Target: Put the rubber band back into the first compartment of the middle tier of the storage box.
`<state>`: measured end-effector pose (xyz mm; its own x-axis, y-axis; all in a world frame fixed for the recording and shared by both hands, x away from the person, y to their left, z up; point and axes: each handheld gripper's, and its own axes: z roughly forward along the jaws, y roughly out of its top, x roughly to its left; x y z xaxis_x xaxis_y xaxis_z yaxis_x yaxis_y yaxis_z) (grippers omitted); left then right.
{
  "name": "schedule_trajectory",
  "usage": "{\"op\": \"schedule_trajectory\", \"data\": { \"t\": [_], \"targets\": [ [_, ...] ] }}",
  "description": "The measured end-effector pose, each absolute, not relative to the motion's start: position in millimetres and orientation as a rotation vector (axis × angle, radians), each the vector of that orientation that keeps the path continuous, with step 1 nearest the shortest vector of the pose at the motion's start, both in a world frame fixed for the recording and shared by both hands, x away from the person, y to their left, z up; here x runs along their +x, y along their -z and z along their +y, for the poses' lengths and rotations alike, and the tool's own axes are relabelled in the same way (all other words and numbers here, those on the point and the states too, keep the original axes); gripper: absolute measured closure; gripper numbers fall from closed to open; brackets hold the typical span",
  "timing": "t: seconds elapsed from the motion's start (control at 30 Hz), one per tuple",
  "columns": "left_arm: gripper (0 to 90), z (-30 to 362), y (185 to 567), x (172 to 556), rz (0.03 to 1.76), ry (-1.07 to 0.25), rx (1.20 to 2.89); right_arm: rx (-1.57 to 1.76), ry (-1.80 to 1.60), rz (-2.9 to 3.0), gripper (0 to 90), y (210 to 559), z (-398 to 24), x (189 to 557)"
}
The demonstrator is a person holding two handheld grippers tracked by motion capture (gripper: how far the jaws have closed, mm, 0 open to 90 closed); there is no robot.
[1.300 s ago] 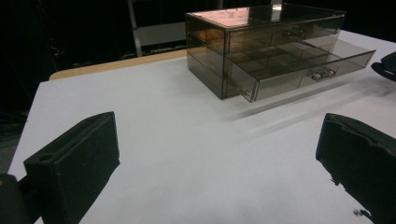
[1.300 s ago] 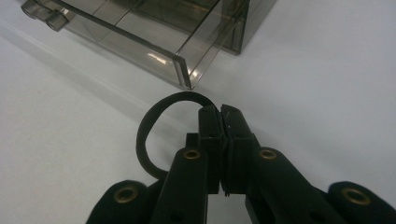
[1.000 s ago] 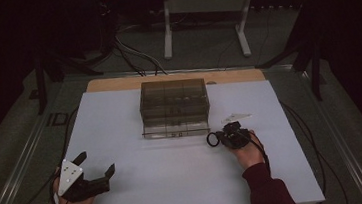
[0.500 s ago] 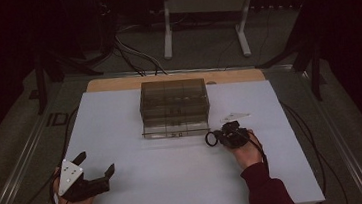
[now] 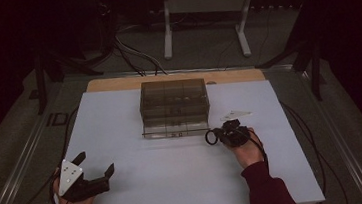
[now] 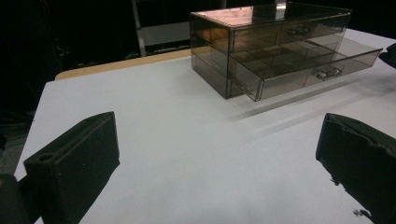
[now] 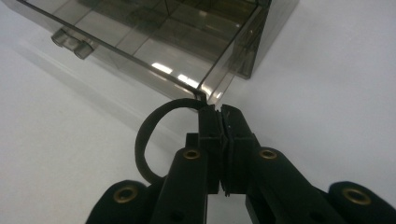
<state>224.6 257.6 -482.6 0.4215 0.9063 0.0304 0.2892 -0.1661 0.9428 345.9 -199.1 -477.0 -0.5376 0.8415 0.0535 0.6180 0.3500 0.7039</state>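
where the high view blurs it, my right gripper (image 7: pixel 219 112) view shows jaws pinched on a black loop (image 7: pixel 149 135) beside the drawer (image 7: pixel 154 51) corner; my left gripper (image 5: pixel 95 169) gapes wide, empty.

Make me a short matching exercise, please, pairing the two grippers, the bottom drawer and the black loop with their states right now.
Things:
1. left gripper
2. right gripper
3. bottom drawer
4. black loop

States:
A. pulled partly out of the organiser
B. jaws wide apart over bare table
C. pinched at one end between closed jaws
D. jaws closed, near the drawer's corner

Pairs: 1-B, 2-D, 3-A, 4-C
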Motion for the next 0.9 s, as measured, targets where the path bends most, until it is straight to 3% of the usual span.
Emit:
{"op": "schedule_trajectory", "data": {
  "t": [0.9],
  "targets": [
    [0.3, 258.7, 481.1, 224.2, 1.059, -0.791, 1.691, 1.252, -1.038, 2.265, 88.4, 459.5, -190.0, 347.5]
  ]
}}
